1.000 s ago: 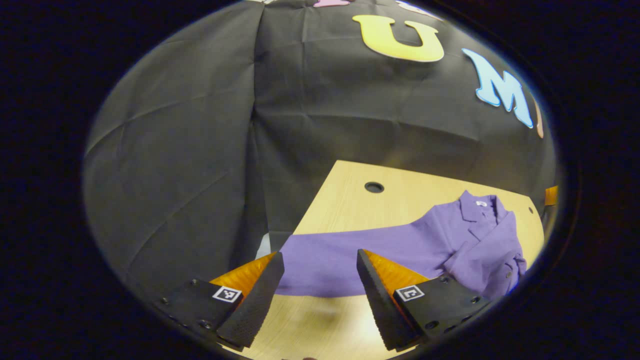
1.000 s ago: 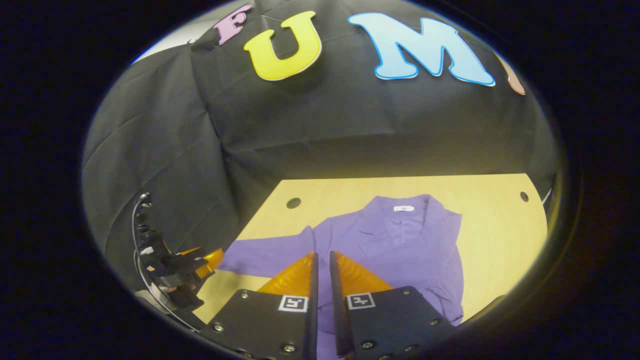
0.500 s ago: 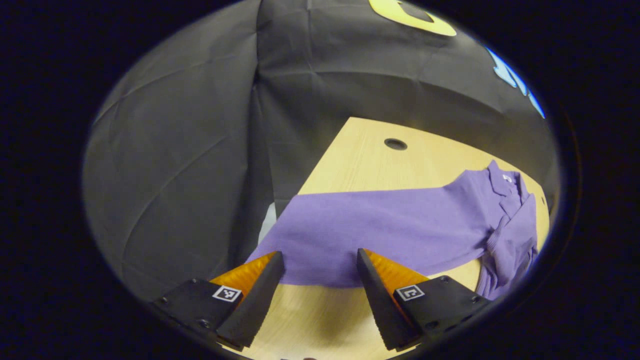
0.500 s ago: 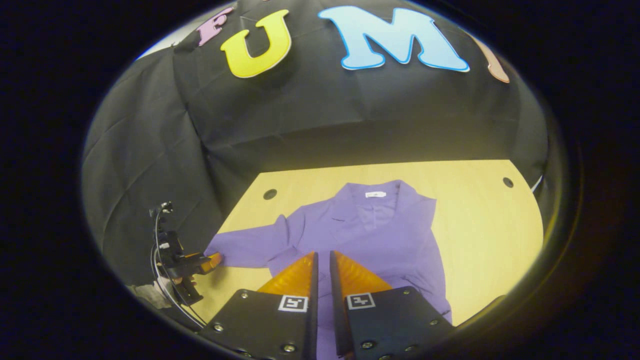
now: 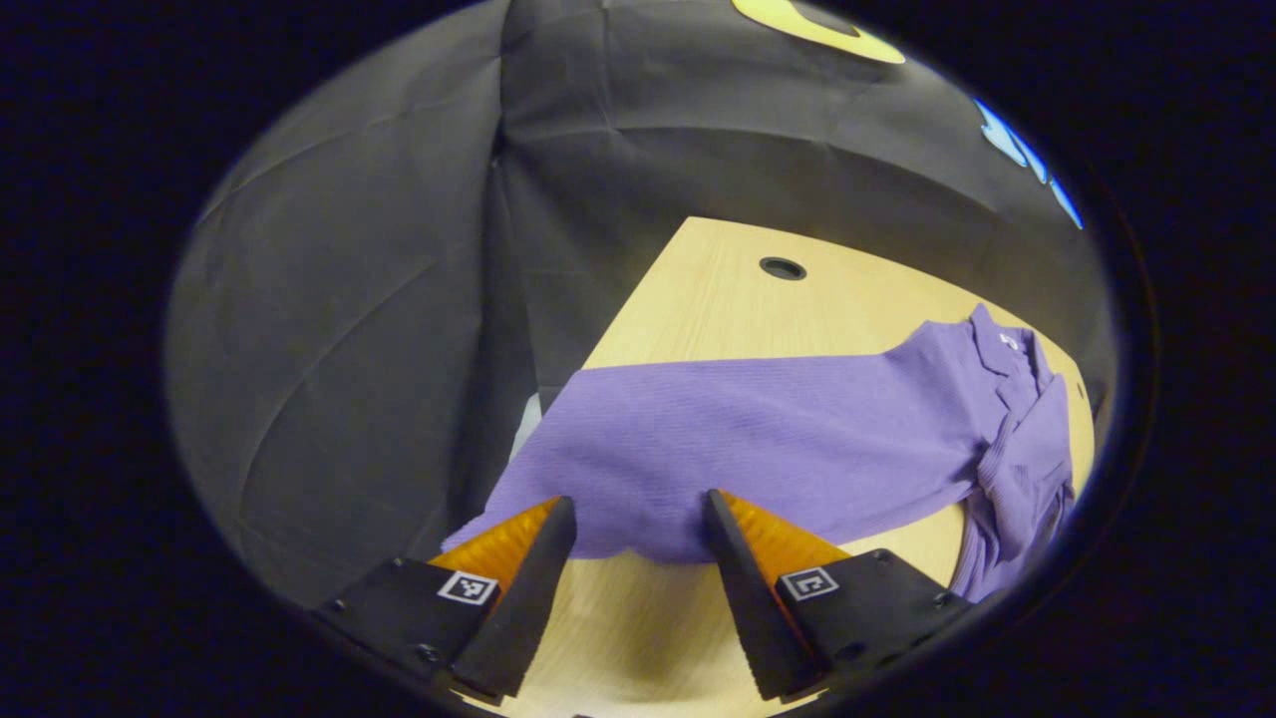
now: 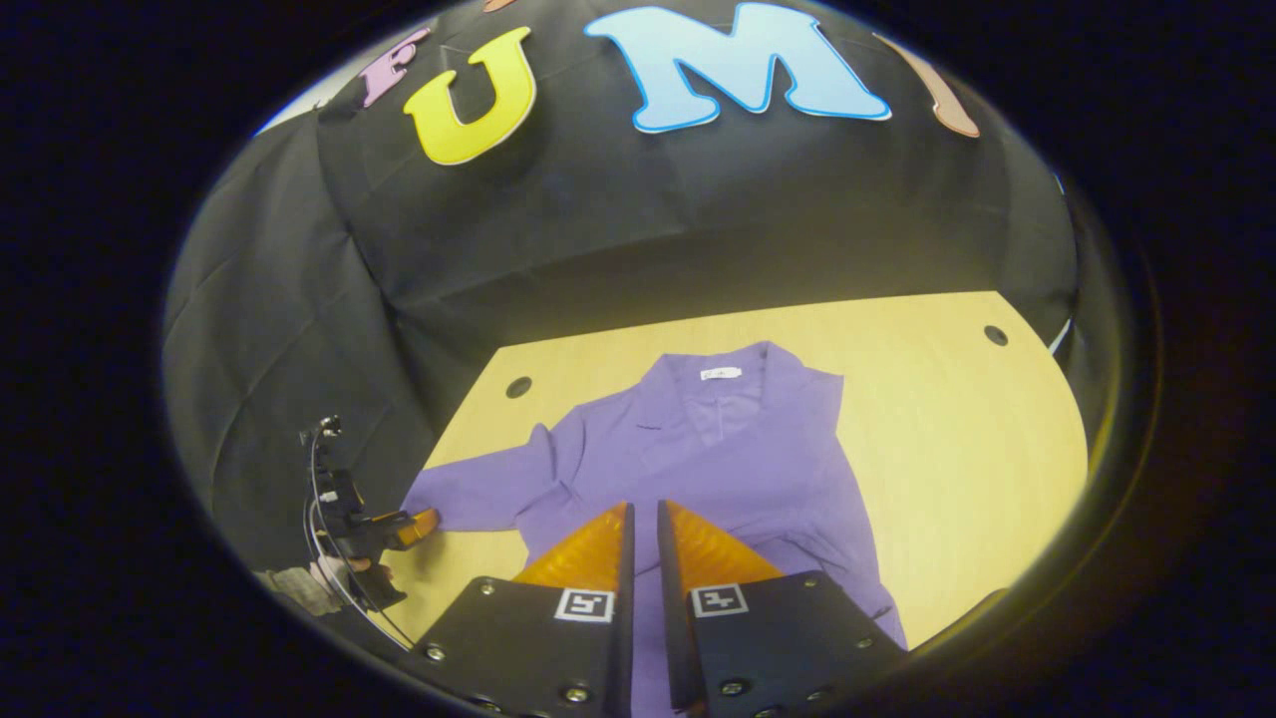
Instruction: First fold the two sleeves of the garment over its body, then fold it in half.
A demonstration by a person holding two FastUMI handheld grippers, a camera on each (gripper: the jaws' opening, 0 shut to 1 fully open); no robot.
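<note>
A purple shirt (image 6: 718, 459) lies flat on the counter (image 6: 957, 419), one sleeve (image 5: 758, 449) stretched toward the left gripper (image 5: 638, 543), whose released jaws straddle its cuff; the right gripper (image 6: 643, 558) hovers clenched on nothing, and a shallow pinch could drop the sleeve mid-fold.

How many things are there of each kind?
Shirts: 1, purple
Tables: 1
Table holes: 2
Grippers: 2, left and right
Total: 6
</note>
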